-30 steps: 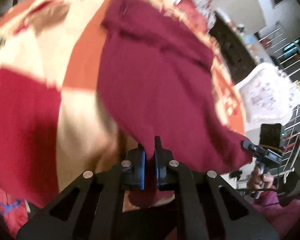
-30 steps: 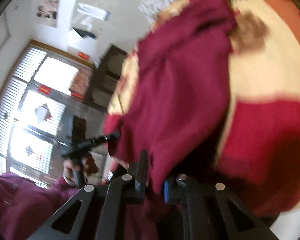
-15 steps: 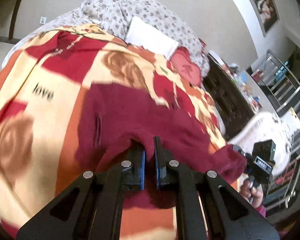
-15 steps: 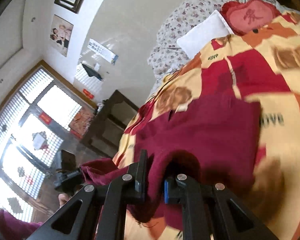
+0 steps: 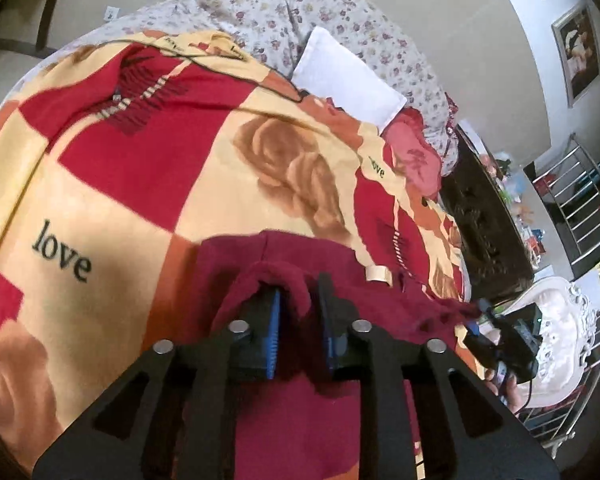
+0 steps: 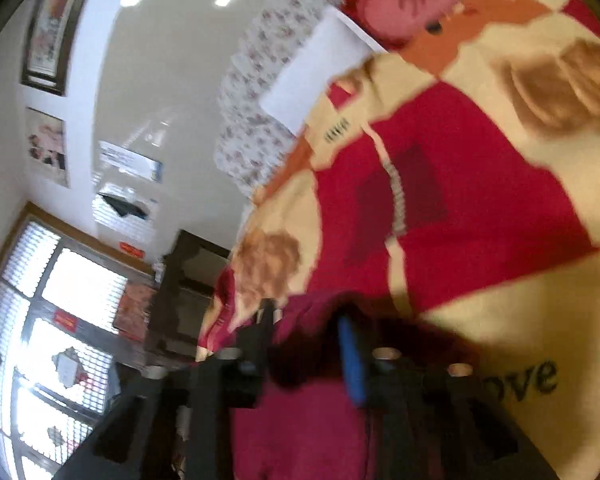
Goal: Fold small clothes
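Lying on the patterned blanket [image 5: 148, 184] of the bed, the dark red garment [image 5: 312, 432] spreads below both tools, its near edge bunched up. The left tool [image 5: 298, 300] has just been opening; its jaws stand apart with a fold of the cloth draped between them, the blue pads no longer pressing on it. The right tool [image 6: 308, 332] has also just been opening, blurred, with the red cloth loose in the gap. A white pillow [image 5: 348, 80] rests near the bed's head.
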### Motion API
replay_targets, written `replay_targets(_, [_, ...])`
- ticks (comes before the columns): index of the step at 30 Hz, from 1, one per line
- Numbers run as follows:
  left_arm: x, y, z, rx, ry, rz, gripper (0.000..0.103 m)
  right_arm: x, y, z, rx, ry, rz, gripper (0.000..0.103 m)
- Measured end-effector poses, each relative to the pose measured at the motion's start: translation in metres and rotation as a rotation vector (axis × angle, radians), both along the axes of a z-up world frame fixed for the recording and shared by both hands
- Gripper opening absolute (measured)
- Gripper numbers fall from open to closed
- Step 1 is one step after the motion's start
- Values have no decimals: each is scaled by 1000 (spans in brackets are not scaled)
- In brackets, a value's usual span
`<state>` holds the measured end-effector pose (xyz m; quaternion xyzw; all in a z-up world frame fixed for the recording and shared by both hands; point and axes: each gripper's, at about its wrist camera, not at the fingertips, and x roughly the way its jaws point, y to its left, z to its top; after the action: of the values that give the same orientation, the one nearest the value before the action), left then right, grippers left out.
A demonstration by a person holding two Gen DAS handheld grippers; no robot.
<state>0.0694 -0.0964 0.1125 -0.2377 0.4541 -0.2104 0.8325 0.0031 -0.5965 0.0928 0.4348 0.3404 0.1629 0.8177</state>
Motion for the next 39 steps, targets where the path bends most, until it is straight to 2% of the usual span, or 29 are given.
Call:
replay_targets(1, [-1,-2,4,27,-2,-1,31,-4,2,7,-36,-7,-7,49])
replay_targets(3, [-8,-3,17,78,-66,24,69,-11,14,23,-155,-12,29,49])
replay_targets(5, [-16,-1,29,87,-152,70,79,-19,28,32,-205,-65,57,49])
replay_targets(8, [-15,-5,29,66,-168,58,79,-19,53,33,-264,-91,114,49])
replay_targets(11, [-3,-22,9,118,-112,33,79,1,79,22,-336,-64,157,49])
replay_targets(14, [15,-35,-26,182,-22,43,79,29,89,0,-447,15,122,49])
replay_targets(15, [22,-36,-41,210,12,53,79,41,86,-13,-458,64,109,49])
replay_targets(16, [27,-38,-52,224,40,50,79,48,82,-22,-427,84,113,49])
replay_targets(18, [29,-36,-59,224,53,48,79,50,71,-23,-351,71,120,49])
replay_targets(22, [17,-29,-46,199,29,20,79,11,66,3,-420,29,153,49])
replay_targets(25, [-2,-17,-36,176,13,24,79,-41,61,3,-340,20,199,49])
replay_targets(27, [-16,-13,-32,166,11,25,79,-70,61,-4,-333,58,208,49])
replay_targets(29, [-33,-13,-31,188,5,26,79,-94,67,-9,-331,58,214,49])
replay_targets(31, [-51,-15,-29,198,-6,18,79,-106,74,-13,-311,38,229,49])
replay_targets(35, [-76,-21,-34,210,5,-5,79,-114,88,-23,-418,73,198,45])
replay_targets(39, [-95,-20,-41,226,20,-13,79,-122,83,-30,-358,72,173,44])
